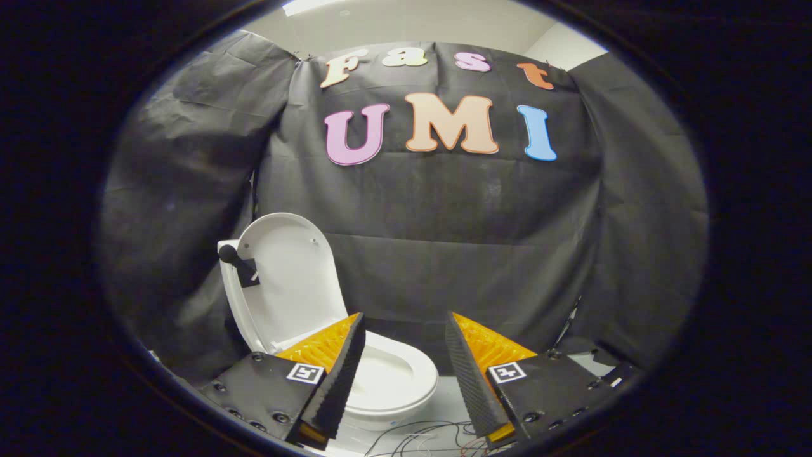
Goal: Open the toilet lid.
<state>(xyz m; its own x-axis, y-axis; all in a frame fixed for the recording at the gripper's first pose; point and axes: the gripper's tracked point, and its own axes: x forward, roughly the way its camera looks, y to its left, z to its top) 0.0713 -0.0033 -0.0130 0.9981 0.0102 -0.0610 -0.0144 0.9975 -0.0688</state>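
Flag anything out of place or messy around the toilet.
Loose thin wires lie tangled on the floor just ahead of the open tool, beside the toilet bowl. The toilet lid stands upright, intact.

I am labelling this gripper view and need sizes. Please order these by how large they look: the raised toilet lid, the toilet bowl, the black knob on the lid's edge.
1. Toilet lid, standing open.
2. Toilet bowl, partly hidden by one finger of the open gripper, so its rank under the lid is unsure.
3. Black knob, clearly smallest.
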